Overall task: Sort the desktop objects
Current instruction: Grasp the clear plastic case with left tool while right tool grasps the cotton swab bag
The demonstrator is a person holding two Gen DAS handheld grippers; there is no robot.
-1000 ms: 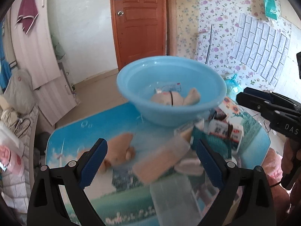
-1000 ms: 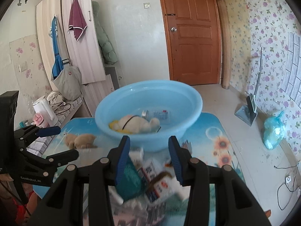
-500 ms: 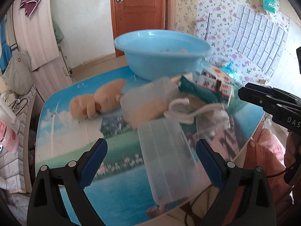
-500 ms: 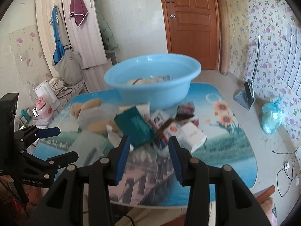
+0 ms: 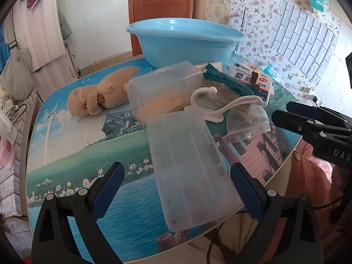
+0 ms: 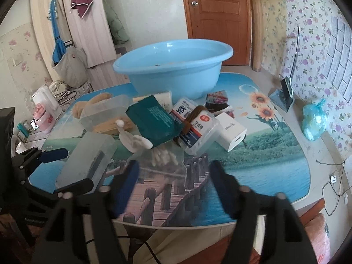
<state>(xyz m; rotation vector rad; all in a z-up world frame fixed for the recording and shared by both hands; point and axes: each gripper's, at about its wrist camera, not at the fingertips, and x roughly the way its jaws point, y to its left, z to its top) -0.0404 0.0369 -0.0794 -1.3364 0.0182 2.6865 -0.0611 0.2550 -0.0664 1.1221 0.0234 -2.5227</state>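
Observation:
A light blue basin (image 5: pixel 187 39) stands at the back of the picture-printed table (image 5: pixel 72 154), with a pile in front of it. The pile holds a tan plush toy (image 5: pixel 96 94), a clear box of wooden sticks (image 5: pixel 162 88), a white hook (image 5: pixel 220 105), a teal packet (image 6: pixel 151 118), a toothpick box (image 6: pixel 198 129) and a white charger (image 6: pixel 231 129). A flat clear plastic case (image 5: pixel 187 165) lies at the near edge. My left gripper (image 5: pixel 177 176) is open with its fingers on either side of the case. My right gripper (image 6: pixel 175 176) hangs open and empty over the table's front edge.
A clear plastic bag (image 5: pixel 248 121) lies right of the flat case. On the floor to the right are a blue bag (image 6: pixel 314 121) and a stand. A kettle (image 6: pixel 44 101) and clutter sit on the left. A brown door (image 6: pixel 217 17) is behind.
Both grippers have pulled back and down from above the basin to the table's near edge. The right gripper's fingers now stand wider apart. Nothing was picked up.

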